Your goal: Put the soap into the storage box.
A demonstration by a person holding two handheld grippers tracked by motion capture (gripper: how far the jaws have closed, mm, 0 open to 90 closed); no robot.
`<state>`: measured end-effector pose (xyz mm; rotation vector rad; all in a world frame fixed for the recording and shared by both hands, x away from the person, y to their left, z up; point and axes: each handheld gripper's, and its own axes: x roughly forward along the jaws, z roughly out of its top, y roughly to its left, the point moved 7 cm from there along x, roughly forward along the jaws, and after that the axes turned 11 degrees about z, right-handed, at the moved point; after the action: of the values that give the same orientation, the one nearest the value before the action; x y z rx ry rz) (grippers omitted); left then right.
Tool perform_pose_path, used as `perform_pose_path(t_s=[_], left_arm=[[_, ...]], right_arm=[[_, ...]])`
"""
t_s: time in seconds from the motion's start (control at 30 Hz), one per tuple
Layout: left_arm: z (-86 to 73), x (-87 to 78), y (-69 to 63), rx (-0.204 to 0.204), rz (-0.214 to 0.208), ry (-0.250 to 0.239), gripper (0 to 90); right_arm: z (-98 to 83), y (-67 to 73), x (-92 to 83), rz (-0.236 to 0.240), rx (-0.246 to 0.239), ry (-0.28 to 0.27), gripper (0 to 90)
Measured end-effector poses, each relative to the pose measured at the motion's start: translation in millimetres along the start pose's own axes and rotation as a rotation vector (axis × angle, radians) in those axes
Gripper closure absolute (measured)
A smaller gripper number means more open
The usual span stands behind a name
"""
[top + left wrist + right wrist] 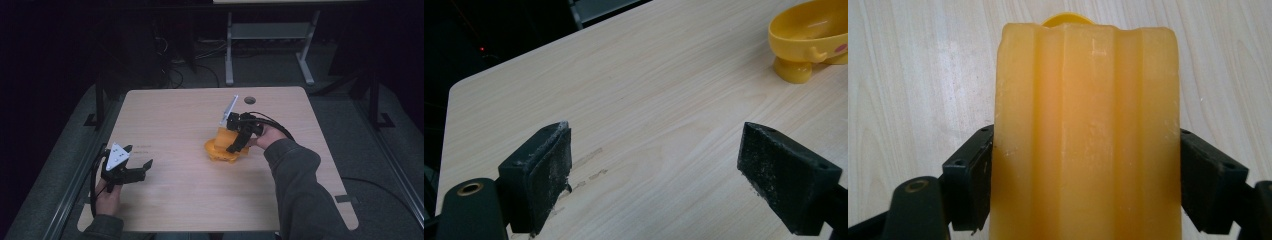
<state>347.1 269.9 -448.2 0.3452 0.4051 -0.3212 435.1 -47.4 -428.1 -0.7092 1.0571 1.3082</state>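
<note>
Wooden table, dark room behind. Right gripper pinching ridged orange block above yellow bowl, table centre-right. Left gripper spread, idle near left. Risk: smooth block slips from pads, or nudges light bowl sideways on lowering.

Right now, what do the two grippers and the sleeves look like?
Both grippers, left gripper and right gripper, are black, each topped by a grey three-cornered plate and trailing a black cable. The left's jaw pads are flat black blocks, scuffed whitish. Sleeves are dark grey-green.
</note>
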Motion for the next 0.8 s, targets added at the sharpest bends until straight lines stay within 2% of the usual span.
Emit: perform_pose_path(t_s=[0.4,0.6,0.8], left_arm=[[0.1,0.2,-0.2,-0.003,-0.002,-0.001,13.4],[-0.2,0.6,-0.4,-0.004,-0.003,0.001,13.4],[-0.2,0.6,-0.3,-0.004,-0.003,0.001,13.4]], right_arm=[[15.4,1.2,1.2,0.002,-0.035,0.002,20.5],[15.0,-1.0,7.8,0.006,-0.038,0.019,20.5],[15.2,-2.1,12.2,0.013,-0.032,0.007,20.5]])
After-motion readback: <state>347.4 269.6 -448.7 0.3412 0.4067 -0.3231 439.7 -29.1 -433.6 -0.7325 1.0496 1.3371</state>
